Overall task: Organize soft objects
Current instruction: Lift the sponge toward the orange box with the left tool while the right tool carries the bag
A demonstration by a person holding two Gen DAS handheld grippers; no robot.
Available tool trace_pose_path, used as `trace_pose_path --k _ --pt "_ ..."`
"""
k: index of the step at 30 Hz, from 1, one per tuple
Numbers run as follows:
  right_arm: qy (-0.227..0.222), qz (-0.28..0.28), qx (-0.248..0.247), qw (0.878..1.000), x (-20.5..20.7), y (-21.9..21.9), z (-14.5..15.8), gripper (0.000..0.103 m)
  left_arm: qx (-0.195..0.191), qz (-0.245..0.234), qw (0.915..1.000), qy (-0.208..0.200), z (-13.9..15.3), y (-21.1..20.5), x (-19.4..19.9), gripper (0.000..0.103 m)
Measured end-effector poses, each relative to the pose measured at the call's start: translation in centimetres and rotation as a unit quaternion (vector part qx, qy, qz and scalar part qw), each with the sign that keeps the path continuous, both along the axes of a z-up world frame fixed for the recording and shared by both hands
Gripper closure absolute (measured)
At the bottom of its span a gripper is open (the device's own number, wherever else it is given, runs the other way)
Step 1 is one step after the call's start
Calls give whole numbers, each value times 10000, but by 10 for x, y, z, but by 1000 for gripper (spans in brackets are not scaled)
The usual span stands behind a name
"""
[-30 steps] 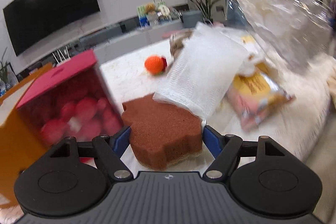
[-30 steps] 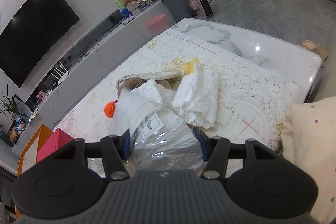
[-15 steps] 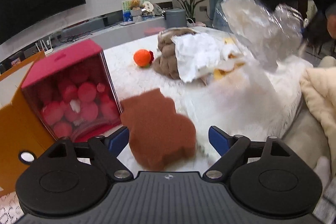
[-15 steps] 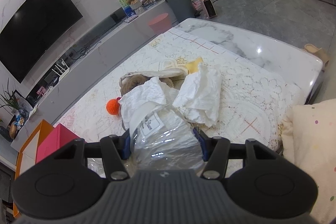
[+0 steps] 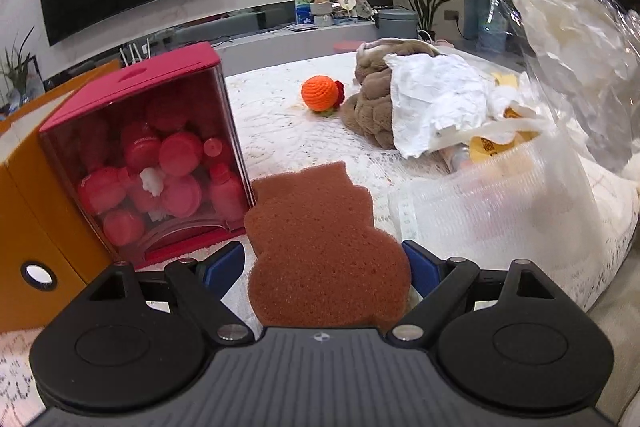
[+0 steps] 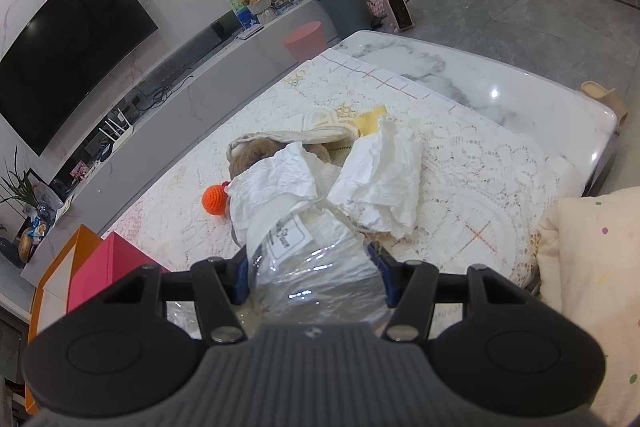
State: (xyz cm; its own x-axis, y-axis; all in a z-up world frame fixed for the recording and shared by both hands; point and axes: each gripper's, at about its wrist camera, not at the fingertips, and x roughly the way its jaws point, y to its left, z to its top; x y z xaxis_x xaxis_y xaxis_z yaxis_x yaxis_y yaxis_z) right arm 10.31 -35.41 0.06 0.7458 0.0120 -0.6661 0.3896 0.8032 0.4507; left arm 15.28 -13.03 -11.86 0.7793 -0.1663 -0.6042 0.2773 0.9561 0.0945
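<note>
A brown, bear-shaped sponge [image 5: 320,227] lies flat on the lace tablecloth between the fingers of my left gripper [image 5: 322,267]. That gripper stands open, with a gap showing at its left pad. A blurred white mesh piece [image 5: 500,195] sits just right of the sponge. My right gripper [image 6: 312,271] is shut on a clear plastic bag [image 6: 316,267] stuffed with white material. The same bag [image 5: 568,39] hangs at the upper right of the left wrist view. Farther back lie an orange crochet ball [image 5: 320,95], a brown plush [image 5: 368,107] and crumpled white paper [image 5: 436,99].
A red see-through box [image 5: 152,155] full of small bottles stands left of the sponge, beside an orange box [image 5: 24,211]. A cream pillow [image 6: 592,267] lies at the right edge. The bare marble table end [image 6: 520,83] is beyond the cloth.
My left gripper has opened and let go of the sponge, which now lies on the cloth. The white mesh piece slid off it to the right. The right gripper kept still.
</note>
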Motion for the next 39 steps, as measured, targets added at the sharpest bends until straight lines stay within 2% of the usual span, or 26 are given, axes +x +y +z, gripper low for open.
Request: trace_pose_path --k 2,9,15,21,30,39 --pt "-5 19 12 10000 0 1 0 46 -80 -24 10000 48 1 2 0 10" --pt "43 155 -125 9998 2 9 -1 46 -171 -77 9997 175 4 5 -3 17" --pt "87 168 -199 9996 3 9 -1 46 -40 -121 9998 124 7 1 -11 20" --pt "109 196 -270 9994 3 11 -2 46 117 -223 9996 -146 19 0 -22 20" --pt "89 318 -466 9984 1 19 3 46 -343 -226 9987 -289 62 12 -31 21" --pt "-208 438 -799 9956 -10 28 23 46 -1183 -157 9920 -414 131 53 -34 21"
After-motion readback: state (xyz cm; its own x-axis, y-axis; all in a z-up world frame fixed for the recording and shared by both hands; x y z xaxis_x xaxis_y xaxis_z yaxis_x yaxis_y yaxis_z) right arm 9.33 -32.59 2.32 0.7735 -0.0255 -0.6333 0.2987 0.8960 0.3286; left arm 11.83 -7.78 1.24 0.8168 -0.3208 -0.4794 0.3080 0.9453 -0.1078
